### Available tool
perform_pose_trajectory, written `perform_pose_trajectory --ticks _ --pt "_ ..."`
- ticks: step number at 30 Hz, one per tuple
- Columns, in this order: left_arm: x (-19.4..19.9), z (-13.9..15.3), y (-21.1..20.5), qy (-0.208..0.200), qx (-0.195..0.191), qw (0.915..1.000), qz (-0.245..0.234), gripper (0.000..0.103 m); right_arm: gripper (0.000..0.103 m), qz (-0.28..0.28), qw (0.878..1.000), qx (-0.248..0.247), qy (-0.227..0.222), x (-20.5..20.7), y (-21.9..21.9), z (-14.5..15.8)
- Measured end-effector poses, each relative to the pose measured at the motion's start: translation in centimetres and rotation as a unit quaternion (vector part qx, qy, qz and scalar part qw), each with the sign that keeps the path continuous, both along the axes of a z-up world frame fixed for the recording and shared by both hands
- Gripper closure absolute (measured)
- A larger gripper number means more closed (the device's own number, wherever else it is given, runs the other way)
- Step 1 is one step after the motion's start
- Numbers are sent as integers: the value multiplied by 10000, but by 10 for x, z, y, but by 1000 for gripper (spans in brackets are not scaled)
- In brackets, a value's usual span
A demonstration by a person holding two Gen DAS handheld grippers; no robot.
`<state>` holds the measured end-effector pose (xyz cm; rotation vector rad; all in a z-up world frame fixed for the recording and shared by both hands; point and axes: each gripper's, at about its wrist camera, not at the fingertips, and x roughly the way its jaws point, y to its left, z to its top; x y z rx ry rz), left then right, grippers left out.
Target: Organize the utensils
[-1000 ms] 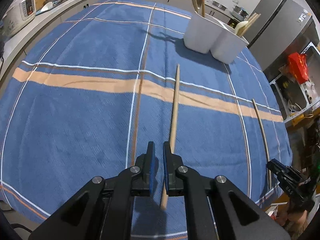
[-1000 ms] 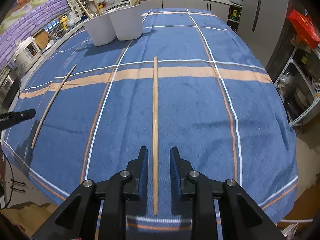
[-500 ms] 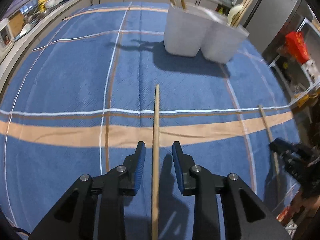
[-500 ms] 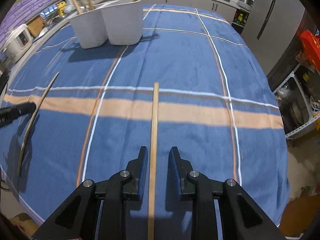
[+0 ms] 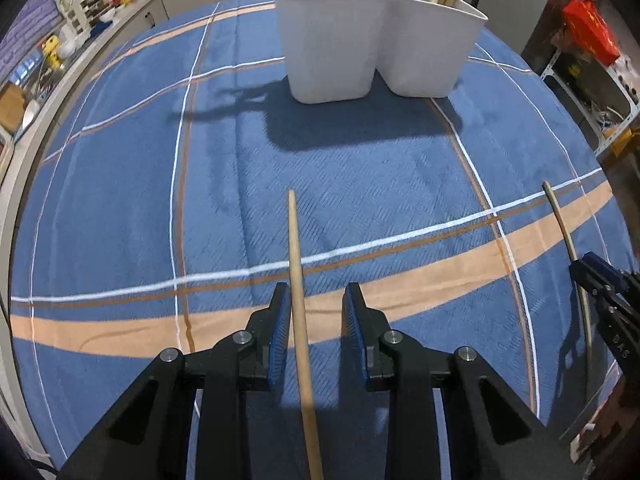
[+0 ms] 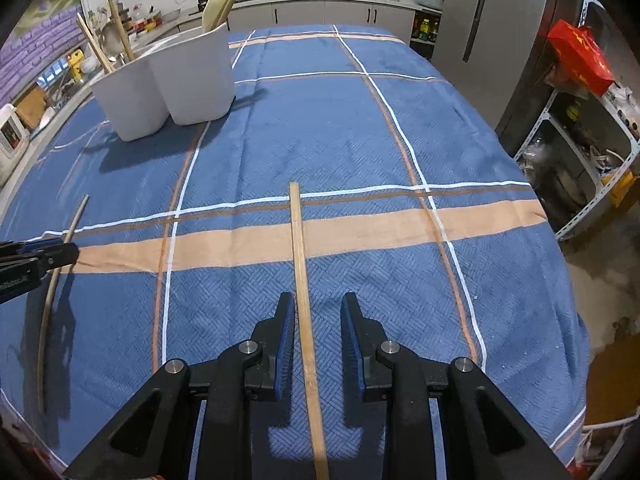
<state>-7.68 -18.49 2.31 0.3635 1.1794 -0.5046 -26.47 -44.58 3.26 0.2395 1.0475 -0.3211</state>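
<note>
Blue cloth with orange and white stripes (image 5: 360, 168) covered the table, and a kitchen counter ran along the back. Each of your hands had one chopstick to deal with. Your left gripper (image 5: 314, 312) pointed down at the cloth with a wooden chopstick (image 5: 298, 280) lying flat between its two blue pads. Those pads had just been opening, and they stood apart with a gap on each side, though the stick lay much closer to the left pad. Your right gripper (image 6: 318, 316) was the same: its pads were apart and did not squeeze, and the second chopstick (image 6: 302, 280) lay on the cloth between them, closer to the left pad too. Both sticks ran long-ways straight away from you, in line with the fingers, so each gripper only had to close sideways to pinch its stick. From the left camera the white holder with two cups (image 5: 372, 40) stood straight ahead, well beyond the tip of the stick, with other chopsticks and a spoon poking out. From the right camera that white holder (image 6: 168, 80) sat far off toward the left. I think your left hand had the shorter, straighter trip to it.
</note>
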Motion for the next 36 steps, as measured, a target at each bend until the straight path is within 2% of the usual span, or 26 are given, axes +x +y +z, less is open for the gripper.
perform_pose_trajectory --ticks 3,7,13,17,20,24,29,31,32,33,36 --pt "2 0 1 -4 -155 9999 55 77 77 212 9997 95 -37 -3 -3 0" --pt "5 -1 14 73 -566 9982 205 77 78 482 9984 282 16 0 -11 0" --pt "5 -2 23 58 -837 9961 289 77 78 902 9952 -4 386 19 -5 1" --pt "2 -2 22 19 -789 9967 180 77 80 1099 9922 206 560 22 -15 2" --pt "-4 -1 25 -6 -791 9967 164 77 81 1181 9898 151 787 27 -16 2" --pt "-9 -1 26 -63 -782 9968 137 77 81 1243 9862 146 1085 43 -13 2" --pt "-11 0 19 -133 -591 9981 76 77 82 1178 9836 208 1350 68 -10 2" --pt "-13 -1 14 -216 -492 9985 44 77 89 1194 9844 181 1281 70 -5 2" --pt "-14 -2 14 -254 -465 9986 47 81 93 1213 9855 121 1181 68 -2 2" --pt "-15 -1 13 -276 -491 9984 70 96 95 1234 9863 89 1091 67 1 2" --pt "-11 -2 21 13 -801 9964 279 97 96 1114 9904 464 680 58 -4 2"
